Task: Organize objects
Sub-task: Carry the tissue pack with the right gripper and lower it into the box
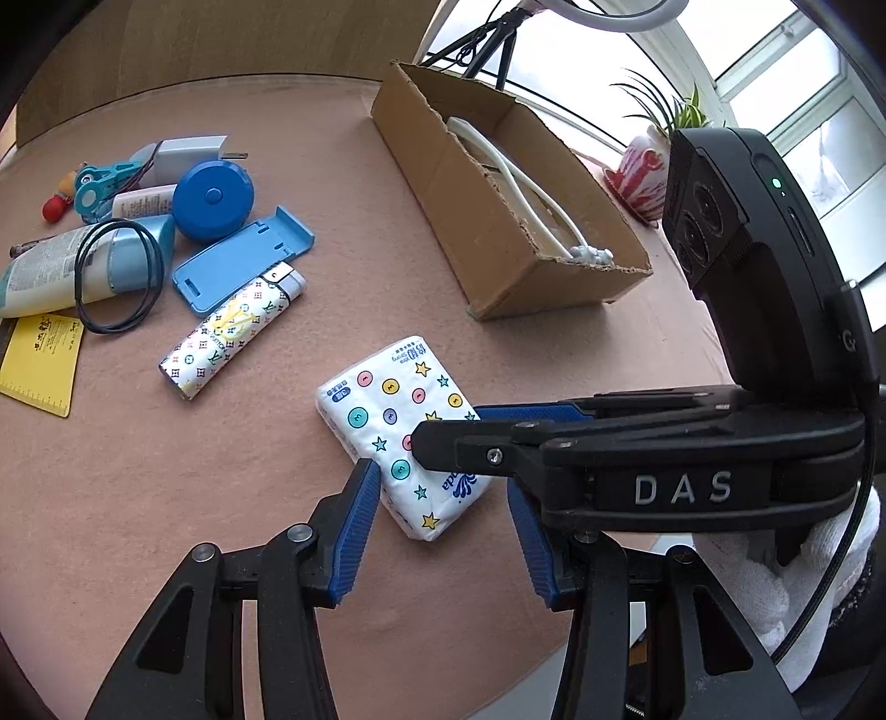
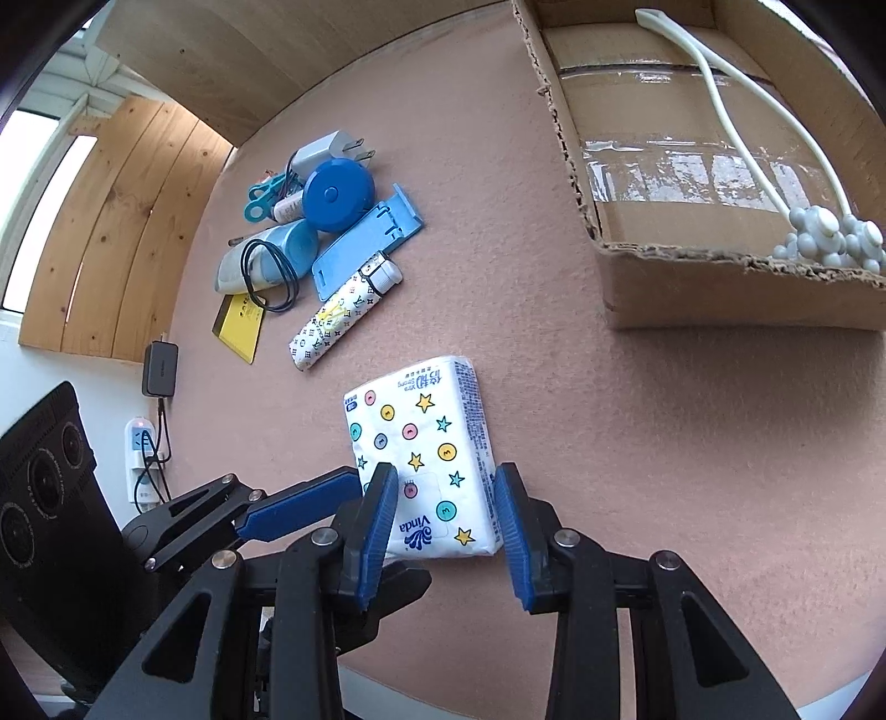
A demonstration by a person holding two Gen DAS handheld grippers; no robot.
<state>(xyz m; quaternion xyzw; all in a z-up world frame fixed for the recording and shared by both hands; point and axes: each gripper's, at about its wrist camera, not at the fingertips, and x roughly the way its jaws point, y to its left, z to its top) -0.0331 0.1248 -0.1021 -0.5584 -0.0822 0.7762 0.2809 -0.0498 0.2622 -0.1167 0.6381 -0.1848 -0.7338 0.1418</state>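
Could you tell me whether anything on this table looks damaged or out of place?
The brown cardboard box has ragged, torn top edges. A black elastic loop lies draped over the pale blue tube in the cluttered pile. Nothing looks spilled.

Pink felt table [image 1: 166,526] fills the scene; wood panels [image 2: 111,232] rise behind it; bright windows [image 1: 803,99] pour daylight in; a potted plant [image 1: 664,138] sits at the sill; a tripod [image 1: 493,39] stands beyond; white wall [image 2: 83,371] carries a power strip [image 2: 141,465].
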